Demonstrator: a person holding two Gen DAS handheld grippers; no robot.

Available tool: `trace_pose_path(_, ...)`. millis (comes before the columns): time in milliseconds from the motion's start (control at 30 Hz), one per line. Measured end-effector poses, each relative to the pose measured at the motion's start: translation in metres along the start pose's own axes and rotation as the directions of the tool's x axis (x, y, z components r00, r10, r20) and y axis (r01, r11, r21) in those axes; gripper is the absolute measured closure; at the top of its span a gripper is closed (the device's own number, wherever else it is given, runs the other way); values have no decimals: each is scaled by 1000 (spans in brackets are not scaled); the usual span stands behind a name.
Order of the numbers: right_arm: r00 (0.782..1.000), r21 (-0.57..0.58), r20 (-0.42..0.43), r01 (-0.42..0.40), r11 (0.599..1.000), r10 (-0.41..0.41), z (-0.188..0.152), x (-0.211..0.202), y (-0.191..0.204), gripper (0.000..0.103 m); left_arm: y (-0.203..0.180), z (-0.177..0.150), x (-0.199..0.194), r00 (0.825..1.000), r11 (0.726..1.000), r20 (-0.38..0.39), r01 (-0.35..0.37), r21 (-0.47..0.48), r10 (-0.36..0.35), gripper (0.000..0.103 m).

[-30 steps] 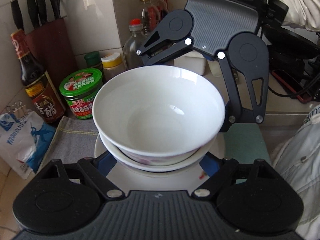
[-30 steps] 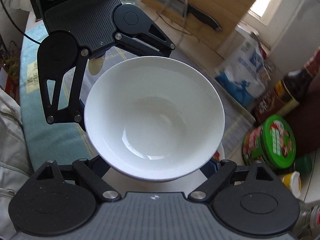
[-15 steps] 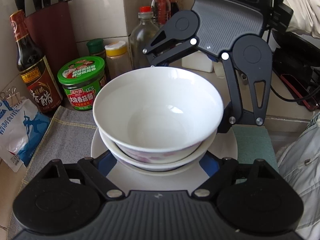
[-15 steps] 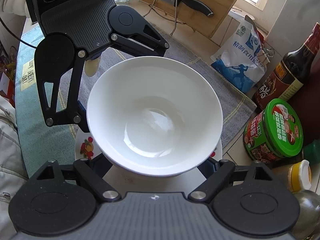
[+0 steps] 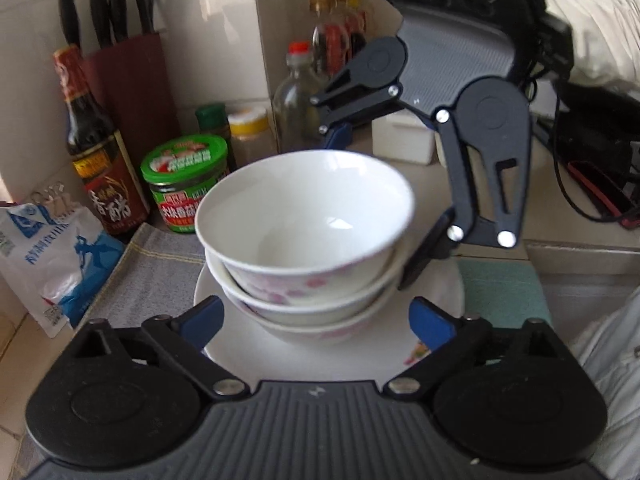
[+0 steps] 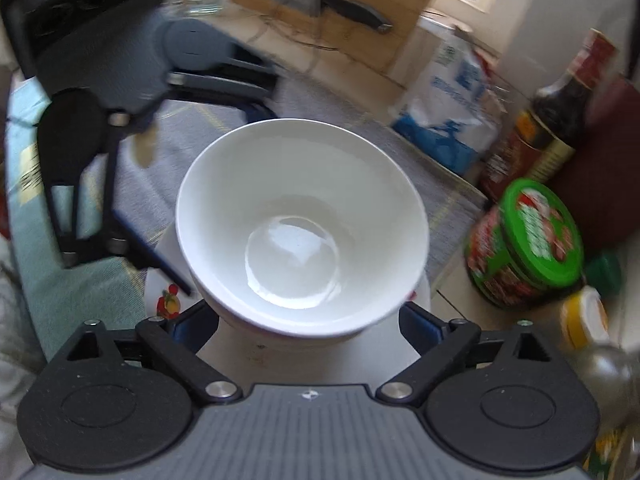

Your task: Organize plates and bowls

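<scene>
White bowls [image 5: 308,240] sit between open left tool [image 5: 316,322].

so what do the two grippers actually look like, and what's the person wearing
Both the left gripper and the right gripper have a grey ribbed body, round black housings, black linkage arms with silver pivot bolts, and blue fingertips. A green light glows on the right one's camera block. The person's sleeve is pale and quilted.

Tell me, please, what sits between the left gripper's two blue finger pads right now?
In the left wrist view, the stack of bowls on the plate stands between the left gripper pads, which have just opened and stand clear.
</scene>
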State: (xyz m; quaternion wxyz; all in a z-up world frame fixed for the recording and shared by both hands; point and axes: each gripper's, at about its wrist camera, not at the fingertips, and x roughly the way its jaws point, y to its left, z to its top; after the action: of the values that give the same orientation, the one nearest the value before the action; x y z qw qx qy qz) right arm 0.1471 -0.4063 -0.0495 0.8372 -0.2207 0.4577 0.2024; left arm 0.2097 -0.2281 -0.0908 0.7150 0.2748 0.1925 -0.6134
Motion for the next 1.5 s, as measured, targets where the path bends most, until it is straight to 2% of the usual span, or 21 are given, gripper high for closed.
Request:
trace_pose_path(133,993,105,-18,117,988,-116,-2,-19,24,0,-7,-13,-32,995,997,86,-49,-65,54,1)
trace_pose_path(200,979,171,-39,202,964,-198,0,-27,40,0,-12,-19,-49,984,988,136,-99,-119,115,1)
trace_pose_path(267,956,256,-81,292,921,-281,2,-33,54,0,-19,-21,-63,965,967,153,-182,-178,210,1)
trace_pose_path(333,919,367,-147,393,843,-365,3,-37,66,0,-23,-21,-76,942,933,151,-256,-254,300,1)
trace_pose_path(433,866,563,-229,490,665,-444,2,-48,79,0,-27,-14,-88,917,869,83,-337,-361,390,1)
trace_pose_path(500,841,681,-267,510,526,-470,0,-57,89,0,-28,-10,-95,911,835,29,-363,-415,411,1)
trace_pose_path(567,826,755,-266,499,426,-497,0,-67,105,0,-31,-6,-100,905,805,-31,-392,-445,424,1)
trace_pose_path(633,809,791,-268,495,359,-524,4,-73,121,0,-33,-4,-105,901,793,-72,-413,-447,429,1)
trace_pose_path(767,787,831,-275,483,276,-552,6,-83,143,0,-37,-5,-117,904,790,-86,-409,-457,418,1)
trace_pose_path(867,772,841,-282,485,240,-570,8,-87,154,0,-45,-8,-127,897,790,-84,-424,-443,434,1)
trace_pose_path(1100,766,850,-274,476,226,-582,11,-97,167,0,-51,-5,-136,887,780,-81,-441,-444,455,1)
trace_pose_path(1200,769,853,-267,469,229,-580,11,-97,167,0,-52,-4,-139,883,775,-81,-447,-446,462,1)
trace_pose_path(1367,760,847,-266,478,232,-593,14,-100,167,0,-52,-1,-141,877,764,-85,-457,-457,473,1)
trace_pose_path(1500,760,849,-263,475,231,-594,13,-101,167,0,-53,0,-142,878,763,-82,-453,-462,471,1)
